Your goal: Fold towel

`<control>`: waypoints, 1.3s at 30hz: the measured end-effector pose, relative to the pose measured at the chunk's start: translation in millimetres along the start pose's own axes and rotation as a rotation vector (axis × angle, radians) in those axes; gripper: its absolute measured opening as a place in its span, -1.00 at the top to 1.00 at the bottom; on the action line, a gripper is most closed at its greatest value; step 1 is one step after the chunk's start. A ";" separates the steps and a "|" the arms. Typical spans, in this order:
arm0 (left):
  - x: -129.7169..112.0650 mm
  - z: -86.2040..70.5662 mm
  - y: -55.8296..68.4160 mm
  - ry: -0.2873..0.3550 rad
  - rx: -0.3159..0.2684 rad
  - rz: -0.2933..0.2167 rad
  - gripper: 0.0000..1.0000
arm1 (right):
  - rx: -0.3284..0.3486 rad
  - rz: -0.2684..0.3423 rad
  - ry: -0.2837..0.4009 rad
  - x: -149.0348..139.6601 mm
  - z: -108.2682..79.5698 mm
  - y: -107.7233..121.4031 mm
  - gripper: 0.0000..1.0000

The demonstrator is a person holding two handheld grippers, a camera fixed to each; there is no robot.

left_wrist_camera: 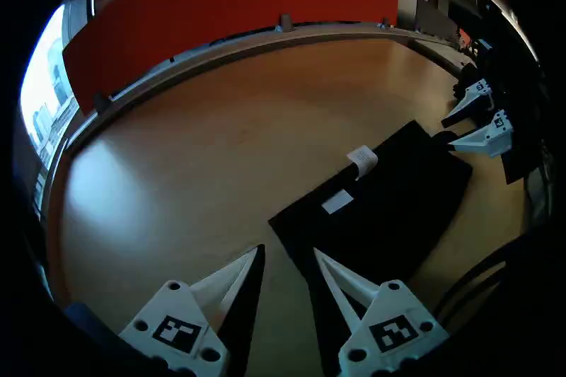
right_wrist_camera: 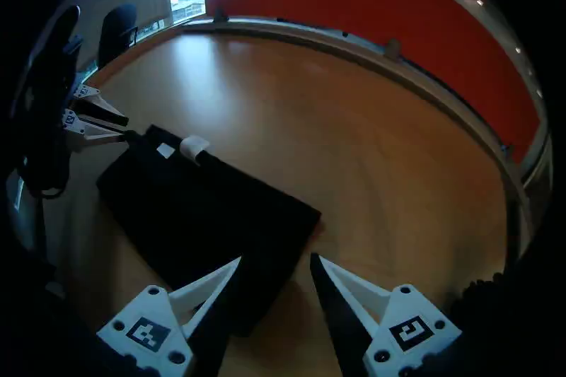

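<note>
Now we're at the grasp step: left gripper (left_wrist_camera: 285, 250) and right gripper (right_wrist_camera: 276, 258) both spread, pinching nothing, at opposite ends of the black towel (left_wrist_camera: 396, 200) lying flat on the table (left_wrist_camera: 198, 165). Next we'd likely close on corners, then fold.

The left gripper (left_wrist_camera: 285, 253) hangs open over the near corner of a black towel (left_wrist_camera: 396, 200) on the table (left_wrist_camera: 177, 186), the right gripper (left_wrist_camera: 448, 134) at its far corner.

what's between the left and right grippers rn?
The black towel, lying flat on the wooden table, spans from left gripper to right gripper. Left gripper view shows it.
</note>
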State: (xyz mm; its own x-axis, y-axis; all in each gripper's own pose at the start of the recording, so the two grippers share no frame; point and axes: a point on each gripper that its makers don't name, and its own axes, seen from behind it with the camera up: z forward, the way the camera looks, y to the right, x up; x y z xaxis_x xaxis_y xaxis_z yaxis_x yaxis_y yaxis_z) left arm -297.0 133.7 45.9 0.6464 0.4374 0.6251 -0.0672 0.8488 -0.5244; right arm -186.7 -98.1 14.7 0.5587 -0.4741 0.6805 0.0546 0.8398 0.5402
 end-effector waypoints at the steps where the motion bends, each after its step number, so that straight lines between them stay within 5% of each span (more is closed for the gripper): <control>1: 0.7 -0.6 -1.5 0.002 0.005 0.000 0.21 | -0.007 0.001 0.001 0.5 0.2 2.1 -0.34; 3: 2.3 -2.2 -4.5 0.006 0.014 0.000 0.21 | -0.022 0.004 0.003 1.6 0.5 6.3 -0.39; 13: 6.6 -11.7 -7.9 0.016 0.006 -0.039 -0.80 | -0.036 0.026 0.028 6.4 -6.3 11.0 -1.00; 24: -2.4 -34.4 -7.1 0.030 0.023 -0.070 -0.86 | -0.028 0.020 0.045 -2.6 -23.2 5.1 -1.00; 39: -48.0 -87.3 5.0 0.028 0.070 -0.156 -0.86 | -0.014 0.026 0.063 -32.0 -55.8 -12.3 -1.00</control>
State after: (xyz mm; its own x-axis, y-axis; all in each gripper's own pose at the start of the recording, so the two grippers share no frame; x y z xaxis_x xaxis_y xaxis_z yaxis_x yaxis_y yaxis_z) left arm -262.0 91.1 -37.3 0.6741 0.2912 0.6788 -0.0167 0.9248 -0.3801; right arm -159.1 -78.5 -41.3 0.6112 -0.4352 0.6611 0.0509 0.8552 0.5158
